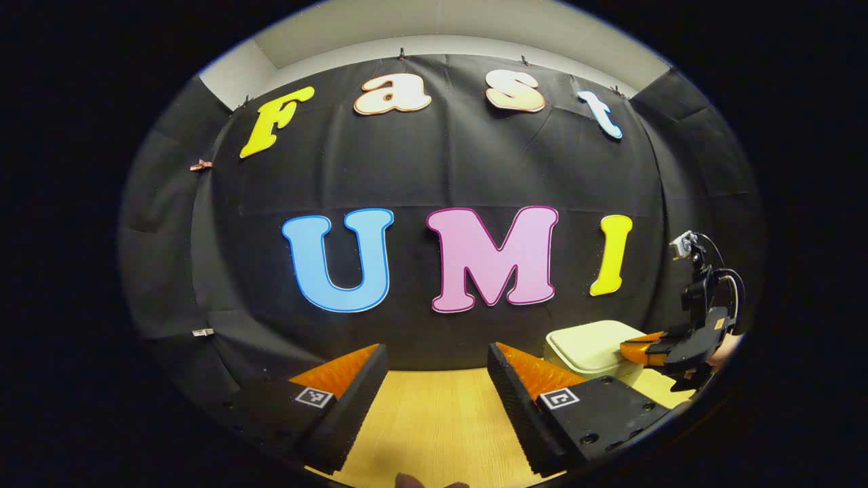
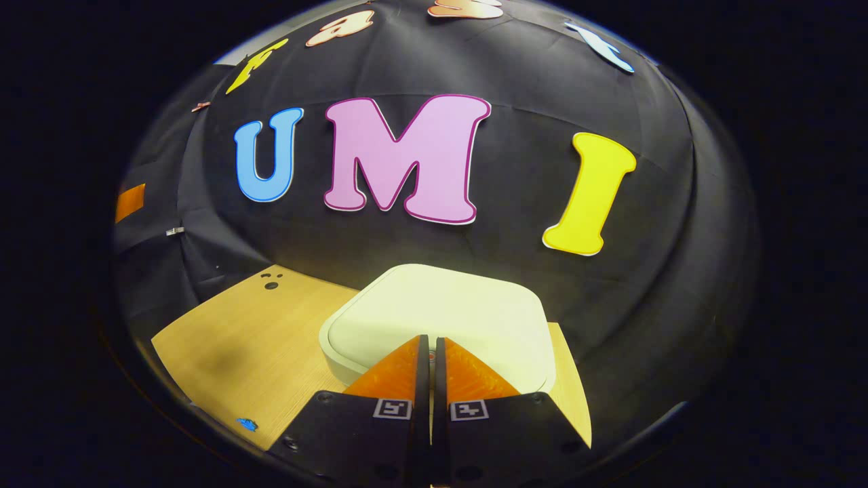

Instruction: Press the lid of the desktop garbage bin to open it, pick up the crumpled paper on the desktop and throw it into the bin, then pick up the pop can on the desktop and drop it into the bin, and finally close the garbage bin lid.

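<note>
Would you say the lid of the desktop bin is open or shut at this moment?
Shut. In the right gripper view the lid lies flat on the bin, its edge seated all round with no gap, and the right gripper is closed just over its near edge.

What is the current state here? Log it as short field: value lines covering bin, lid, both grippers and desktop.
bin: pale desktop garbage bin on the wooden desktop
lid: down, closed
right gripper: fingers together, nothing between them, tips over the lid's near edge; contact cannot be told
left gripper: fingers apart, nothing between them, above bare desktop, bin to its right
</note>
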{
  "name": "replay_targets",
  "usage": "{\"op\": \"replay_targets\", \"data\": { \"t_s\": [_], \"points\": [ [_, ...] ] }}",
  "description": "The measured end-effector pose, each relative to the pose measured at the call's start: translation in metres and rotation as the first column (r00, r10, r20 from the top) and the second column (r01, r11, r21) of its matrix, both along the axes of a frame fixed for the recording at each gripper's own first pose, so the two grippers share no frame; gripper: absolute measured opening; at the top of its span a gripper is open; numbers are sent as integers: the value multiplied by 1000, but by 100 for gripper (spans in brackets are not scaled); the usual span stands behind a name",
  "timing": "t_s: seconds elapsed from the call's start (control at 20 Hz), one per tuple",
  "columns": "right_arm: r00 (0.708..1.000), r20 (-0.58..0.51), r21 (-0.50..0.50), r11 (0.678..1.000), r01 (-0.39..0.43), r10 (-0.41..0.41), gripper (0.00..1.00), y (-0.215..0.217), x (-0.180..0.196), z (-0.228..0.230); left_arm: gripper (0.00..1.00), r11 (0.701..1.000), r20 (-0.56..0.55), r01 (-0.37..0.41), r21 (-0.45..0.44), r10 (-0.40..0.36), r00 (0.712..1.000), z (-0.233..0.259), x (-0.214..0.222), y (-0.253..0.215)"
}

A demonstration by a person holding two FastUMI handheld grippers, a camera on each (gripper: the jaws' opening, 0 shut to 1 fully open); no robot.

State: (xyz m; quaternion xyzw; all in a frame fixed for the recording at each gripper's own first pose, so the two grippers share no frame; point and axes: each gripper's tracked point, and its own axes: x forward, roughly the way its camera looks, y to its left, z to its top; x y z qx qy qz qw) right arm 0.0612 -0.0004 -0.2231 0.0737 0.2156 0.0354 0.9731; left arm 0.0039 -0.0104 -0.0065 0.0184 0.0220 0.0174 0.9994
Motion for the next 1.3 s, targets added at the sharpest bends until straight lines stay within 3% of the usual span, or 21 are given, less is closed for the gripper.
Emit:
{"op": "replay_targets", "data": {
  "t_s": [0.25,0.4,0.6,0.95,1.3],
  "points": [
    [999,27,-5,999,40,-40,6,-2,1,5,95,1000,1,1,-7,-1,1000,-2,-1,-2],
    [1000,16,25,999,20,-20,7,0,-1,13,95,1000,5,0,0,0,1000,1,-2,1],
    [994,96,-5,998,55,-54,8,-13,0,41,95,1000,-4,-4,-6,4,1000,-3,-3,5],
    [982,183,-57,997,45,-34,12,-15,-4,71,95,1000,-28,4,-17,-4,1000,-14,-3,6],
    [979,204,-51,998,34,-22,14,-14,-17,83,95,999,-46,44,-15,-45,998,-19,-2,-2]
  ]
}}
